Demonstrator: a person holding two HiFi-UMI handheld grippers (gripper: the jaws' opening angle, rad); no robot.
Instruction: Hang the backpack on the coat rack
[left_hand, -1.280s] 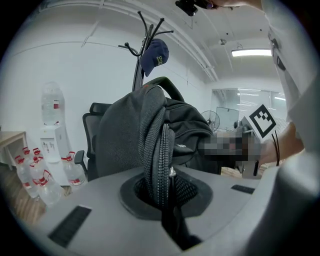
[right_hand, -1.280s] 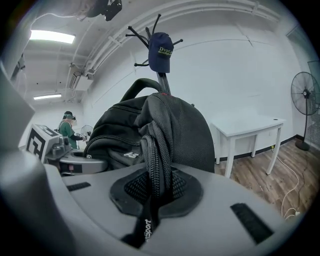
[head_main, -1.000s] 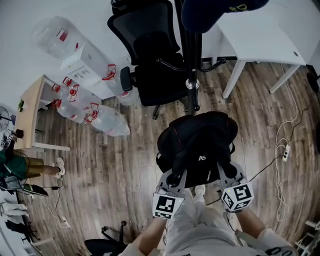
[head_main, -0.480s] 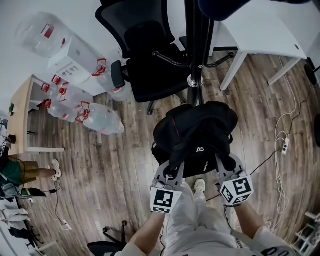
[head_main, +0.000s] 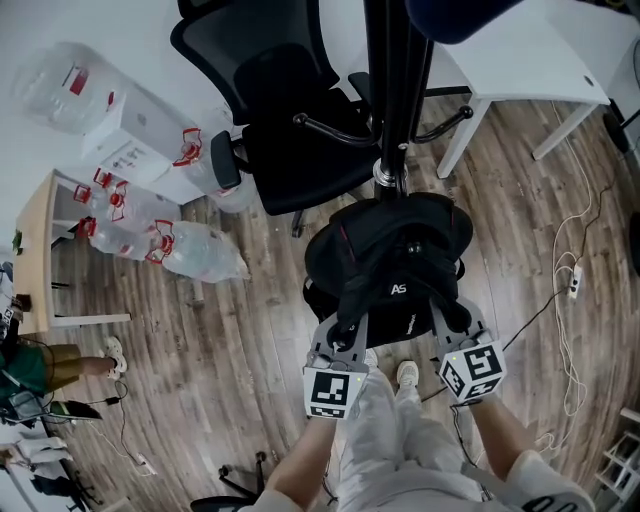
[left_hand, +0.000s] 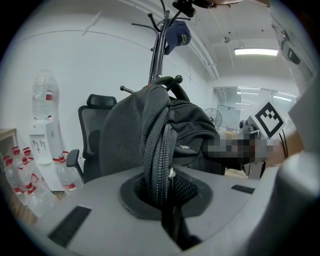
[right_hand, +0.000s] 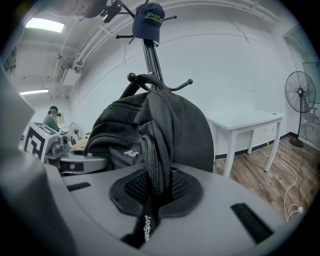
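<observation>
A black backpack (head_main: 390, 262) hangs between both grippers, right in front of the black coat rack pole (head_main: 388, 100). My left gripper (head_main: 345, 335) is shut on its left shoulder strap (left_hand: 159, 165). My right gripper (head_main: 450, 325) is shut on the other strap (right_hand: 155, 165). In the gripper views the top of the backpack (left_hand: 145, 120) (right_hand: 165, 120) sits level with the lower hooks (right_hand: 186, 83) of the coat rack (left_hand: 157, 55) (right_hand: 151, 60). I cannot tell whether its loop is over a hook. A navy cap (right_hand: 148, 21) tops the rack.
A black office chair (head_main: 290, 130) stands just left of the pole, and a white desk (head_main: 520, 70) just right. Water bottles (head_main: 190, 250) lie on the wooden floor at left. A white cable (head_main: 572, 290) runs along the right. A fan (right_hand: 300, 95) stands far right.
Both grippers have carried the backpack forward toward the rack pole and a little lower. The pack's far edge now reaches the pole in the head view. Both grips are unchanged.
</observation>
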